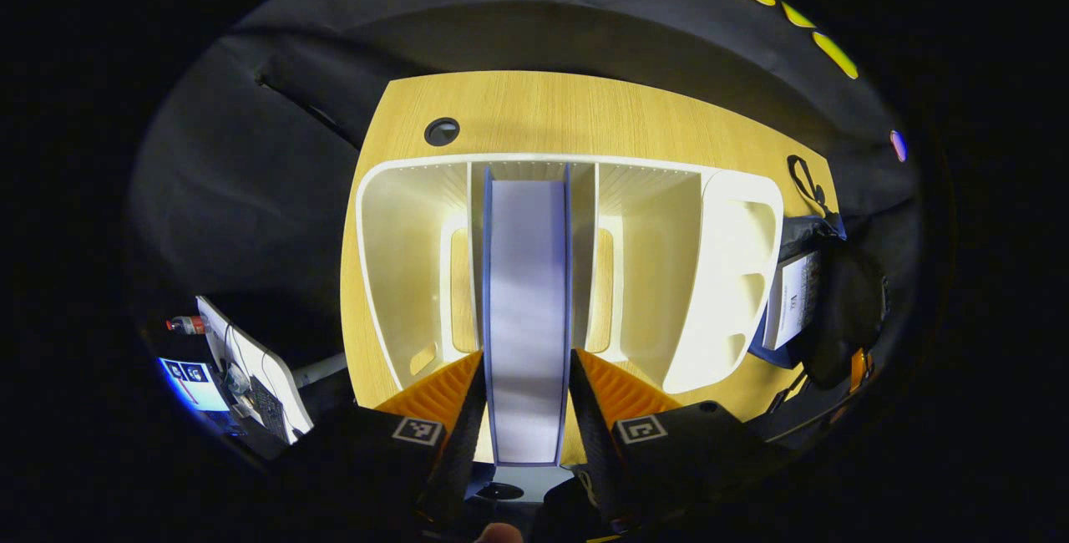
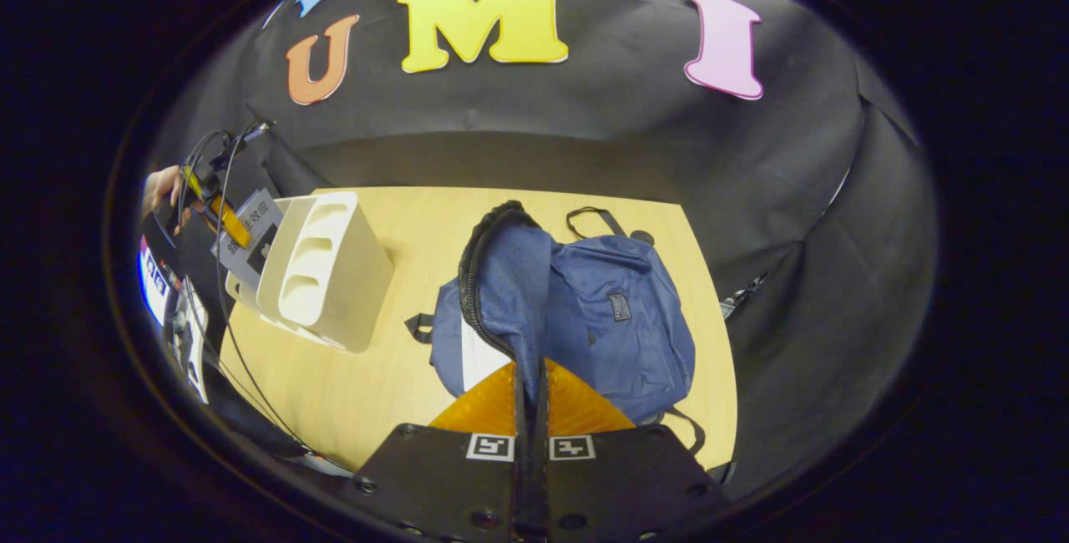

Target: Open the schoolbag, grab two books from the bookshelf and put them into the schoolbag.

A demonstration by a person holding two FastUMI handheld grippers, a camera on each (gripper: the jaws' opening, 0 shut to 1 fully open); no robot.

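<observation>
Between the orange ribbed fingers of the left gripper (image 1: 528,397), a slim blue-edged white book (image 1: 528,317) was clamped above the white plastic bookshelf (image 1: 735,276) on the wooden table (image 1: 543,109). Right gripper (image 2: 529,397), jaws pinched on the black-zippered flap, held the blue fabric schoolbag (image 2: 610,317) open; one white book (image 2: 476,355) seemingly lay inside, leaving the second to bag.

Book cover (image 2: 250,230) print too blurred, nothing legible
</observation>
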